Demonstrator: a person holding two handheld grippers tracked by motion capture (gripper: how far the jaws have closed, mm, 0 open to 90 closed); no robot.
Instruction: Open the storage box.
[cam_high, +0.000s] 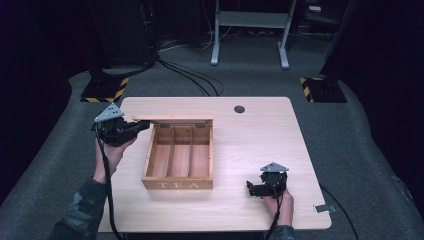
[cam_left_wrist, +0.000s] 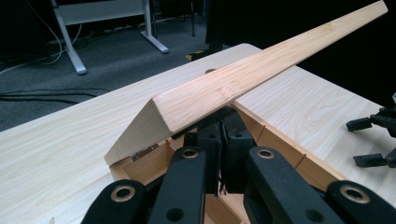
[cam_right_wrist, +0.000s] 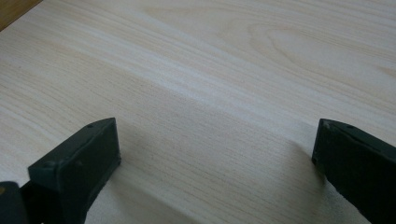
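A wooden box (cam_high: 178, 184) marked TEA stands mid-table with three empty compartments. Its hinged lid (cam_high: 172, 120) is raised at the back. My left gripper (cam_high: 144, 125) reaches in from the left at the lid's left end. In the left gripper view the lid (cam_left_wrist: 243, 79) slants overhead and my left gripper (cam_left_wrist: 223, 127) is shut, its tips tucked under the lid's underside above the box wall (cam_left_wrist: 280, 144). Nothing shows between the jaws. My right gripper (cam_high: 250, 189) rests near the front right of the table (cam_high: 260, 135), open over bare wood (cam_right_wrist: 210, 70), and appears as the right gripper (cam_left_wrist: 373, 142) in the left gripper view.
A round cable hole (cam_high: 239, 109) sits near the table's far edge. A small metal clip (cam_high: 324, 207) lies at the front right corner. Cables and a white desk frame (cam_high: 250, 30) stand on the grey floor beyond the table.
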